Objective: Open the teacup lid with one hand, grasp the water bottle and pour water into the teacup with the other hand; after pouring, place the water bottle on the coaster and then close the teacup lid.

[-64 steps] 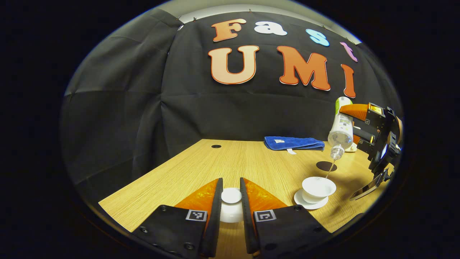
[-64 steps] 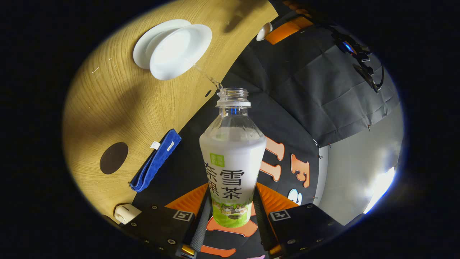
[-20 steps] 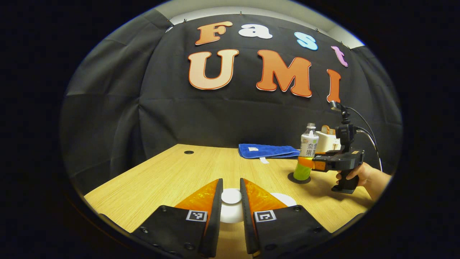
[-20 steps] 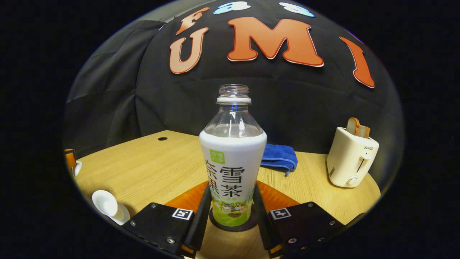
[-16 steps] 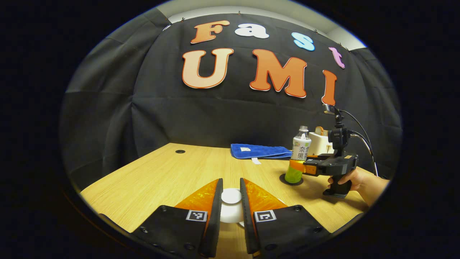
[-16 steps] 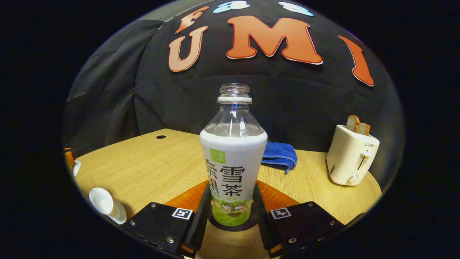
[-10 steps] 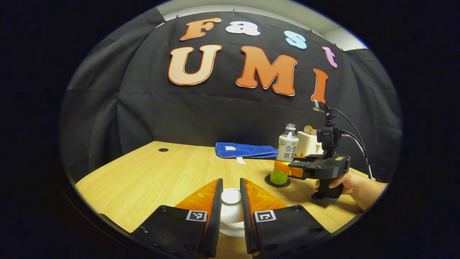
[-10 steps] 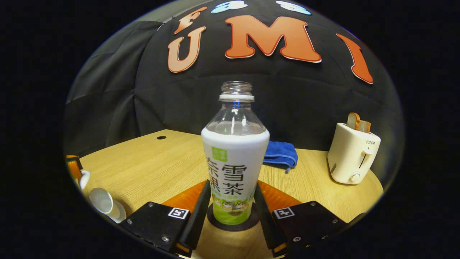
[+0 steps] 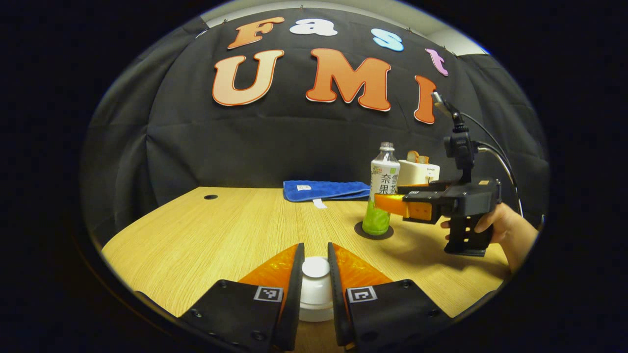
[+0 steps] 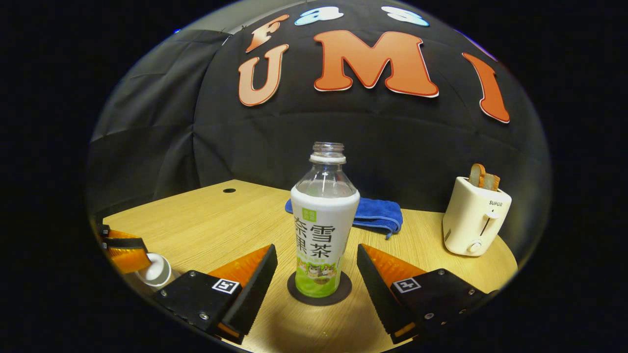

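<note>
the bottle (image 10: pixel 324 230) stands upright and uncapped on the dark coaster (image 10: pixel 319 294), toward the right of the desk (image 10: pixel 216 215). the right hand-held gripper (image 10: pixel 316 274) is spread wide, its fingers on either side of the bottle and clear of it; a hand (image 9: pixel 505 230) holds it. the left hand-held gripper (image 9: pixel 315 279) is clamped on the knob of the white lid (image 9: pixel 315 289), low over the desk. behind the bottle lie a blue towel (image 10: pixel 378 213) and a toaster (image 10: pixel 475 215).
</note>
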### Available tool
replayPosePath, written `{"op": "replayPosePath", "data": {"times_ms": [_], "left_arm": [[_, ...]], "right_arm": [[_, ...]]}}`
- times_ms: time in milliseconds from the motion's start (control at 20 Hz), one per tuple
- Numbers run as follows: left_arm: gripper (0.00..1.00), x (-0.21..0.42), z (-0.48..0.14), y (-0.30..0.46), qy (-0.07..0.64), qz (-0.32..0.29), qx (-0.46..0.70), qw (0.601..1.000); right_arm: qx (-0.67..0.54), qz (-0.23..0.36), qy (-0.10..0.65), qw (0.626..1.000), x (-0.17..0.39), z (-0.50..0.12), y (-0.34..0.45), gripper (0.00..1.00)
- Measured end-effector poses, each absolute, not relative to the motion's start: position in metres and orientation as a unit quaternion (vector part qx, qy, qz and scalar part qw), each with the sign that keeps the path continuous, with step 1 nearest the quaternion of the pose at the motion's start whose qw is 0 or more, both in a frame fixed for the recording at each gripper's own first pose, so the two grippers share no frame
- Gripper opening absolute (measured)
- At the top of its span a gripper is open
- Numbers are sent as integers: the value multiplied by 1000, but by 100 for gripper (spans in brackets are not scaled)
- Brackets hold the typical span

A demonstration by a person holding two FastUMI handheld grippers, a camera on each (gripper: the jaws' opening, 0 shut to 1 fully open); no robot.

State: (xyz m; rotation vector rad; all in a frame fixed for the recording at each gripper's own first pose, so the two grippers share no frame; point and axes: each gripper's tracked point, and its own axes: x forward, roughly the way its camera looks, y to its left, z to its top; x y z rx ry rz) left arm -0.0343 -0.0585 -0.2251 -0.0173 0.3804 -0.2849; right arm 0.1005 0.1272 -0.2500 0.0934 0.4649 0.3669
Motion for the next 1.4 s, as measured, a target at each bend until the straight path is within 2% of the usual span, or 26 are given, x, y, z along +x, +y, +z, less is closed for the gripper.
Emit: {"op": "replayPosePath", "data": {"times_ms": [300, 400, 450, 600, 650, 900, 950, 1050, 1100, 1200, 1250, 1300, 1400], "left_arm": [[34, -33, -227, -61, 189, -135, 33, 972], [37, -34, -224, -59, 186, -130, 44, 973], [44, -33, -218, -58, 180, -128, 44, 974], [53, -28, -190, -53, 143, -115, 39, 982], [63, -25, -179, -51, 132, -108, 35, 985], [90, -9, -130, -24, 79, -75, 12, 994], [87, -5, -121, -19, 73, -70, 2, 995], [94, 2, -105, -8, 63, -60, -14, 996], [92, 3, -97, -3, 58, -54, -19, 997], [94, 8, -80, 1, 46, -47, -23, 998], [92, 10, -73, 0, 38, -45, -24, 998], [92, 11, -62, -3, 29, -46, -27, 998], [94, 11, -47, -11, 21, -49, -31, 998]], "right_arm": [[51, 176, 191, 964, 81, -211, 107, 98], [52, 175, 182, 966, 74, -203, 102, 98], [51, 172, 178, 967, 71, -199, 99, 98], [60, 164, 163, 971, 61, -182, 90, 98], [62, 161, 154, 973, 59, -173, 88, 98], [72, 151, 109, 980, 39, -130, 75, 97], [67, 147, 102, 982, 36, -123, 71, 97], [55, 133, 89, 986, 30, -111, 62, 97], [52, 127, 86, 987, 28, -106, 59, 97], [48, 119, 86, 988, 25, -100, 54, 97], [47, 118, 81, 989, 24, -94, 53, 94], [44, 115, 77, 989, 21, -91, 52, 97], [33, 105, 71, 991, 18, -83, 49, 97]]}}
